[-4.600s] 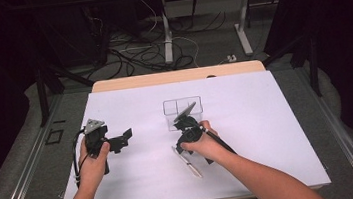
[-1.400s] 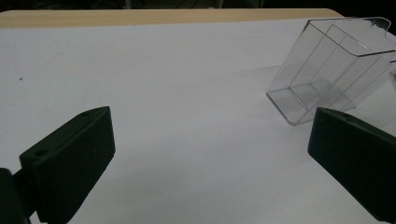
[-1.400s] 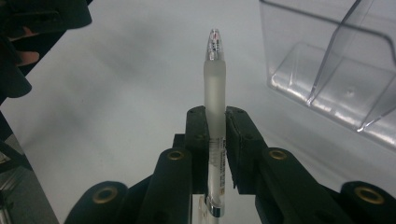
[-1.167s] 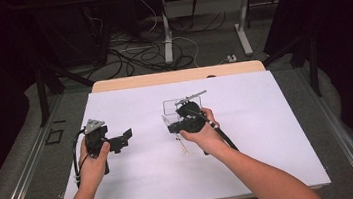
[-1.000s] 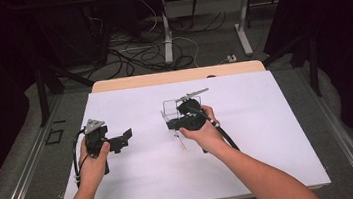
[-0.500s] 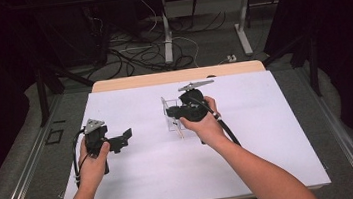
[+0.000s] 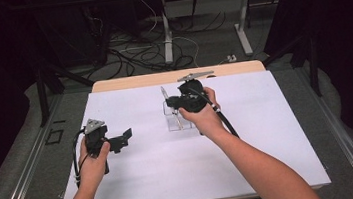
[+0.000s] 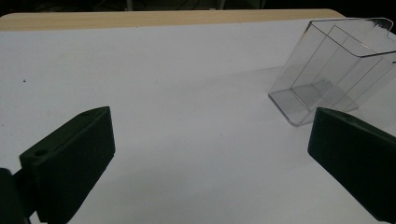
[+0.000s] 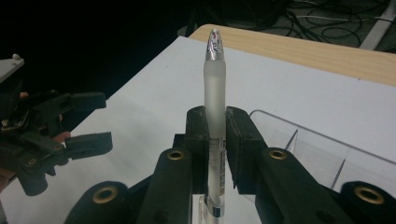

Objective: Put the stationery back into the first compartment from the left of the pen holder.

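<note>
My right gripper (image 7: 174, 101) is shut on a frosted white pen (image 7: 166, 96) with a silver tip. It holds the pen in the air, steeply tilted, just above a clear plastic box (image 7: 187, 122) standing on the white sheet. In the right gripper view the pen (image 9: 214, 84) rises between the two pads (image 9: 198, 130), and the box rim (image 9: 322, 140) lies to the right below it. My left gripper (image 7: 124, 138) rests at the left of the table, open and empty. The left gripper view shows its jaws wide apart (image 8: 212, 158), with the clear box (image 8: 334, 70) at the upper right.
A white sheet (image 7: 269, 134) covers the tabletop, with a wooden strip (image 7: 127, 81) along the far edge. Beyond the table are cables and desk legs on the floor (image 7: 168, 45). The left gripper (image 9: 84, 121) also appears at the left of the right gripper view.
My right hand has lifted the pen off the sheet and carried it up and away, over the clear box. The left hand has stayed put.
</note>
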